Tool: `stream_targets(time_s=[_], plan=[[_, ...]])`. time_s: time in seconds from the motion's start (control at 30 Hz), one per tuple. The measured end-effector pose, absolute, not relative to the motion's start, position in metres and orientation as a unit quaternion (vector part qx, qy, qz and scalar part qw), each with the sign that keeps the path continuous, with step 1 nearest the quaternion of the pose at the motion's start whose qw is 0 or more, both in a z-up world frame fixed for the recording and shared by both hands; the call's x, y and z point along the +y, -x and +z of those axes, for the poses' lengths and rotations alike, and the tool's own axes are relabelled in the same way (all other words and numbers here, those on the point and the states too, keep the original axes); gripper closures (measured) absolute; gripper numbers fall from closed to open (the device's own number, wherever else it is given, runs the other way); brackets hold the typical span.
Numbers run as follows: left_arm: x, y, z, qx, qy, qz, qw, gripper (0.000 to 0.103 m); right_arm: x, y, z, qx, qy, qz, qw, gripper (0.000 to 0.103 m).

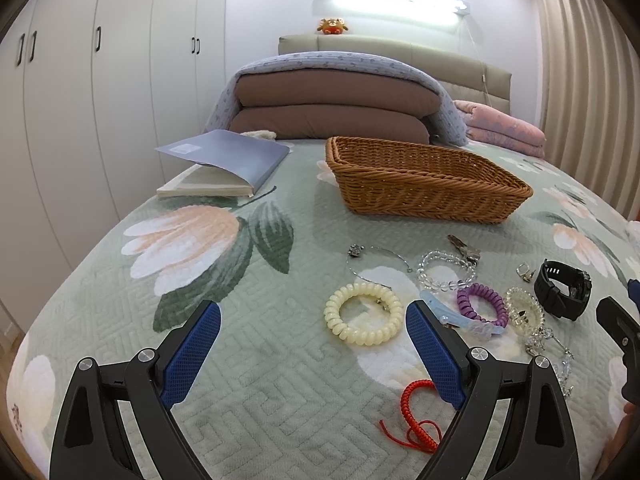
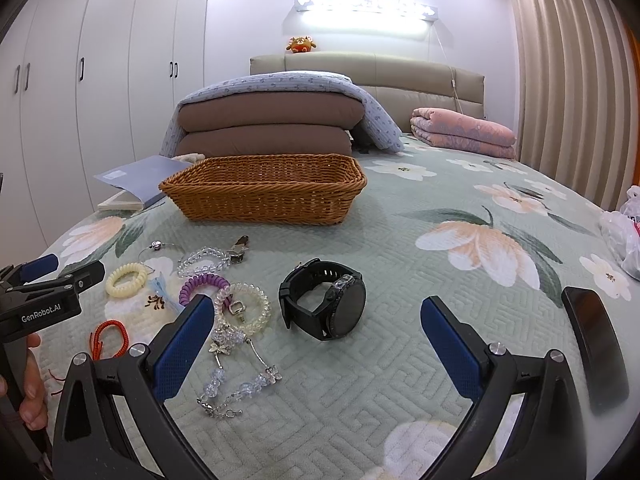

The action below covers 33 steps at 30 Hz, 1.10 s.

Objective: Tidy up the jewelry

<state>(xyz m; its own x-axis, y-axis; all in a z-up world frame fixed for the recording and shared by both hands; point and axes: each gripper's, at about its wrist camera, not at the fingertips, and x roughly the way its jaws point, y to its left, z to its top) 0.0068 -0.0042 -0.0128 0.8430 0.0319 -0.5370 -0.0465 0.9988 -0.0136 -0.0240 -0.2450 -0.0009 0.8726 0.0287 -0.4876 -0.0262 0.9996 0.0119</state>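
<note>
Your left claw (image 1: 312, 344) and right claw (image 2: 316, 348) hover spread; the wicker basket (image 2: 264, 196) looks empty (jewelry, black watch (image 2: 326, 300) still on the bed (image 2: 400, 248)).

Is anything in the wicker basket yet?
No. In the right wrist view the wicker basket shows only bare weave inside, while the black watch and the bracelets lie on the bedspread.
</note>
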Motion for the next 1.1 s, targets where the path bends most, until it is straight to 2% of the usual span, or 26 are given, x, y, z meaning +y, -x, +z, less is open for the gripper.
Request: stream_targets(time_s=[0.67, 0.83, 0.93, 1.03, 1.1], plan=[[-0.004, -0.006, -0.012, 0.282, 0.017, 0.012, 0.959, 0.009, -0.244, 0.024, 0.0, 0.251, -0.001, 0.015, 0.968, 0.0], [0.015, -0.013, -0.012, 0.315, 0.072, -0.043, 0.945, 0.009, -0.264, 0.02, 0.008, 0.264, -0.016, 0.015, 0.964, 0.0], [0.03, -0.018, -0.012, 0.333, 0.121, -0.08, 0.932, 0.009, -0.277, 0.012, 0.014, 0.273, 0.01, -0.011, 0.962, 0.01], [0.035, -0.022, -0.014, 0.352, 0.144, -0.111, 0.918, 0.009, -0.294, -0.003, 0.02, 0.291, 0.02, -0.001, 0.957, 0.013], [0.035, -0.028, -0.016, 0.366, 0.155, -0.131, 0.908, 0.013, -0.301, -0.021, 0.027, 0.31, 0.03, 0.038, 0.949, 0.016]])
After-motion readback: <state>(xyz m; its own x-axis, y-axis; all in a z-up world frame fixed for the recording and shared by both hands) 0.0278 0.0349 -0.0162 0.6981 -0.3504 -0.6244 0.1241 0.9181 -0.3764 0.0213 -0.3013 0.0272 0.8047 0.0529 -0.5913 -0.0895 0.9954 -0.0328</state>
